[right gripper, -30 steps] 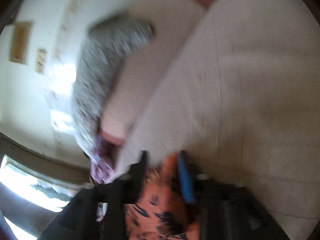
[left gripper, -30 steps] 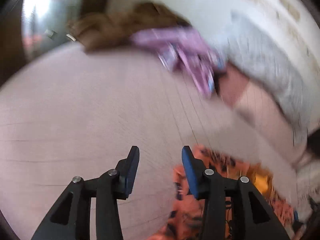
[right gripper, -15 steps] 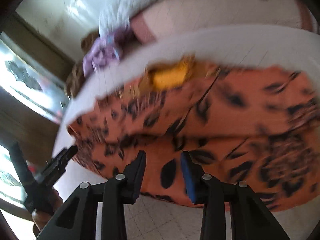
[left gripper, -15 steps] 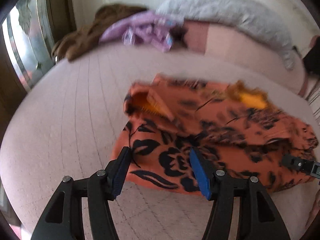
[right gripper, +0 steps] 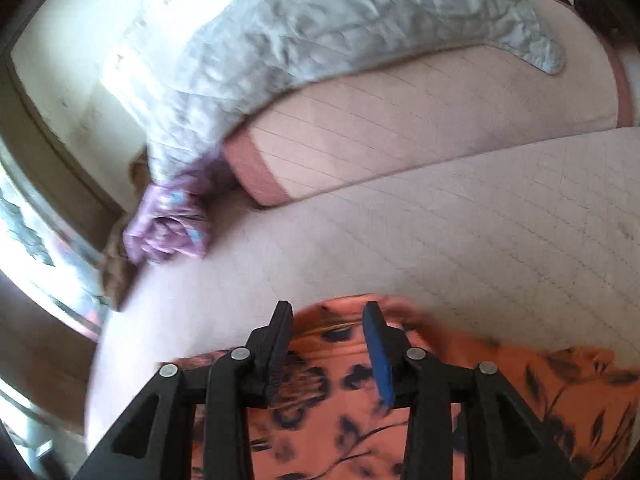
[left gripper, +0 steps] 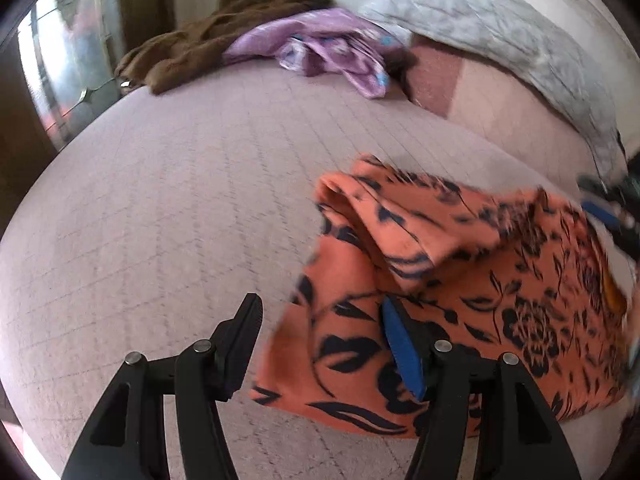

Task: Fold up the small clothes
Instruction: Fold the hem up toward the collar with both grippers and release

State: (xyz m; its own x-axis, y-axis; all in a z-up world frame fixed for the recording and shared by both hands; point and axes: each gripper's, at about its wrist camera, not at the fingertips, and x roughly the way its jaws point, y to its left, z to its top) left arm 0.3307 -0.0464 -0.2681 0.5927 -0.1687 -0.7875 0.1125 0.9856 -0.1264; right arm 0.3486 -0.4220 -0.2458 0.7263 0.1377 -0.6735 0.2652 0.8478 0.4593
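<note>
my left tongs [left gripper: 320,332] stand parted with nothing clamped. the left edge of the orange floral garment [left gripper: 460,280] lies between the tips, loose, and the blue-padded finger [left gripper: 400,348] sits over the print. my right tongs [right gripper: 326,326] are easing apart over the same garment's far edge [right gripper: 344,320]. cloth shows in the gap, but i judge the pads are not pressing it.

location: the garment lies on the pale quilted bed [left gripper: 160,220], ahead and to the right of the left tongs, directly under and in front of the right tongs. it is partly folded, with a rumpled layer doubled over at its top left.

handling, as judgement: thin, soft and light, with no stiffness. it will sag, drag and bunch on the quilted cover if pulled by one point. it is not fragile. best hold is at the corners or along a hem, one tongs to each end, pinching both layers together so the fold stays true.

view differences: the left view alone shows the garment's breadth, its doubled flap and the brown garment [left gripper: 208,40] beyond the tips, with the right tongs blurred at the frame's right edge. the right view alone shows the pink pillow [right gripper: 400,140] lengthwise under the grey quilt [right gripper: 320,28]. both show the purple garment [left gripper: 332,52] far ahead.
</note>
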